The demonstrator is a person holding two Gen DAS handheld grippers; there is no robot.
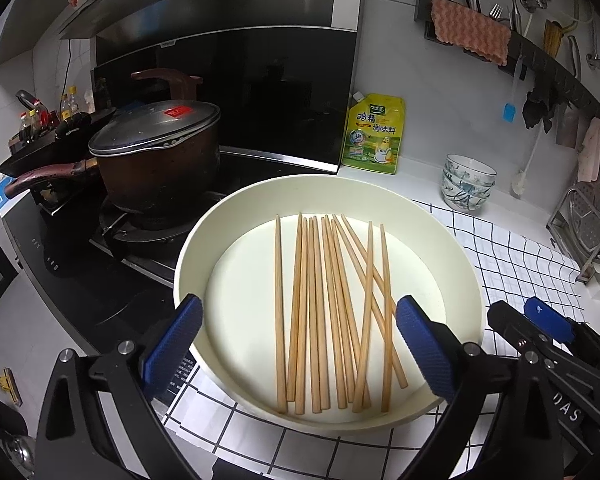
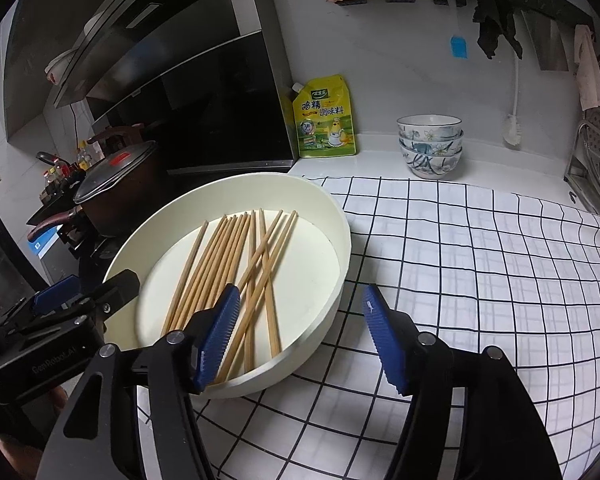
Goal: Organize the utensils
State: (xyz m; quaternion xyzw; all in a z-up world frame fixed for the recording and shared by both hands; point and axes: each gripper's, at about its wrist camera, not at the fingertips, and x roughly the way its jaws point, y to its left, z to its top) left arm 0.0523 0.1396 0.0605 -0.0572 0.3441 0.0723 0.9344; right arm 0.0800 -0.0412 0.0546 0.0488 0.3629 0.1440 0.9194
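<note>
Both tongs, left (image 1: 298, 344) and right (image 2: 300, 336), tilt downward, open and seemingly empty, over the chopsticks (image 1: 324, 312).

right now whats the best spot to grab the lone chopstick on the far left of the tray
Grip the lone chopstick near its middle, coming down from above with the left gripper, which is open. It lies flat on the floor of the round tray, apart from the bundle of chopsticks, so there is room on both sides; set the fingers across its length.

Both wrist views close, angled down, sharing basin (image 1: 456, 248)
</note>
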